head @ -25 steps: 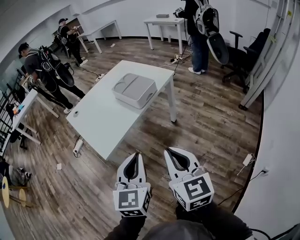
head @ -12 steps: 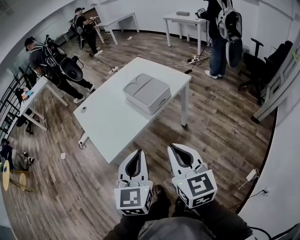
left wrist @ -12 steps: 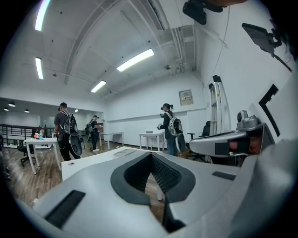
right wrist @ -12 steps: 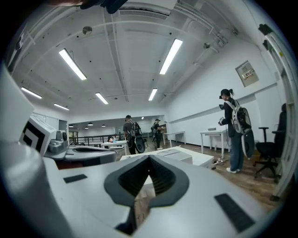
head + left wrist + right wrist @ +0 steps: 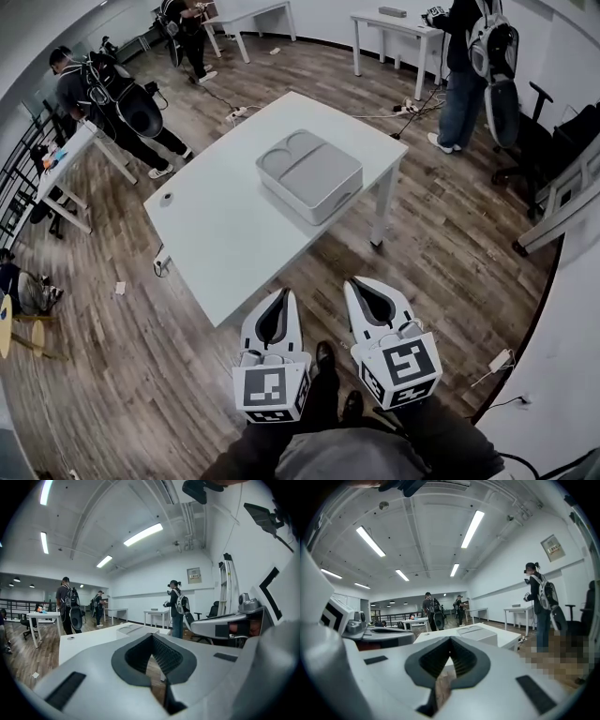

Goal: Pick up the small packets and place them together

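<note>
Head view: left hand-held gripper point(image 5: 280, 295) and right hand-held gripper point(image 5: 362, 284) hang clenched, empty, short of the tabletop point(image 5: 225, 234); no packets show, only a grey case point(image 5: 309, 175). Left gripper view: tips together. Right gripper view: likewise; arriving closed could shove packets away.

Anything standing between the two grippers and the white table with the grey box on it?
Nothing visible. Only bare wood floor lies between the left gripper, the right gripper and the near corner of the white table. Both are shut and empty. No packets show; the table bears a grey box and a small round thing.
</note>
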Action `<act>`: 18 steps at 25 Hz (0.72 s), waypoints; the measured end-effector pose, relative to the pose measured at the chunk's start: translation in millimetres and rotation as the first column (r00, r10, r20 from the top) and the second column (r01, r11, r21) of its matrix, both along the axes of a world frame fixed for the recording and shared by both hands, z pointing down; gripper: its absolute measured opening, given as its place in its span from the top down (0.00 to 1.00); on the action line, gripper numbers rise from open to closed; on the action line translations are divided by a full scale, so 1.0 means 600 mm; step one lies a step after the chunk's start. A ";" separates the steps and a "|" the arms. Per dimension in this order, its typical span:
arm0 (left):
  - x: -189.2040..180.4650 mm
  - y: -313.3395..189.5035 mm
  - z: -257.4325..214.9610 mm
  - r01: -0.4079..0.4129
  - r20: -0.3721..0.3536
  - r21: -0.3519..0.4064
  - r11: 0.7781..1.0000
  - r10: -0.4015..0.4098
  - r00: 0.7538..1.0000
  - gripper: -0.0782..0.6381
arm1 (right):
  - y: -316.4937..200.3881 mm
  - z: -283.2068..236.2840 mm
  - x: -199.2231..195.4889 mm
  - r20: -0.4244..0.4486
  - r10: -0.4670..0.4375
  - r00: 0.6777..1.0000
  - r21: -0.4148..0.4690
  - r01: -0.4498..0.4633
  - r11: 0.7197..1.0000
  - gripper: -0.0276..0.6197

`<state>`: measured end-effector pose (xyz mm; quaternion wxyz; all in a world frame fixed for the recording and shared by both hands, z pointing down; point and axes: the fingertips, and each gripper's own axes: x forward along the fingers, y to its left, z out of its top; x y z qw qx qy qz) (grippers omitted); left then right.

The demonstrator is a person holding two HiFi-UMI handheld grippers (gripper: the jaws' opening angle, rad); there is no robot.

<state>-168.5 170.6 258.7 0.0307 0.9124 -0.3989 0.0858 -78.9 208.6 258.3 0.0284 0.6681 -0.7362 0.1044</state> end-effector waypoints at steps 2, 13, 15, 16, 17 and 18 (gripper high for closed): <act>0.009 -0.024 0.008 -0.001 0.006 -0.010 1.000 0.001 1.000 0.89 | -0.024 0.009 0.005 0.006 -0.003 1.000 -0.009 0.003 1.000 0.96; 0.083 -0.173 0.008 -0.064 -0.016 -0.019 0.998 0.064 0.998 0.89 | -0.187 0.009 0.040 -0.005 0.000 1.000 -0.015 0.000 1.000 0.96; 0.091 -0.210 0.003 -0.077 -0.027 -0.014 0.997 0.076 0.997 0.89 | -0.225 0.003 0.043 -0.014 0.005 1.000 -0.010 -0.006 1.000 0.96; 0.095 -0.227 0.002 -0.083 -0.030 -0.014 0.996 0.083 0.996 0.89 | -0.243 0.001 0.046 -0.018 0.010 1.000 -0.010 -0.010 1.000 0.96; 0.099 -0.243 0.001 -0.090 -0.033 -0.015 0.996 0.090 0.995 0.89 | -0.259 -0.001 0.048 -0.022 0.015 1.000 -0.009 -0.015 1.000 0.96; 0.103 -0.258 0.002 -0.098 -0.035 -0.017 0.995 0.097 0.995 0.89 | -0.274 -0.003 0.051 -0.028 0.020 0.999 -0.008 -0.020 1.000 0.96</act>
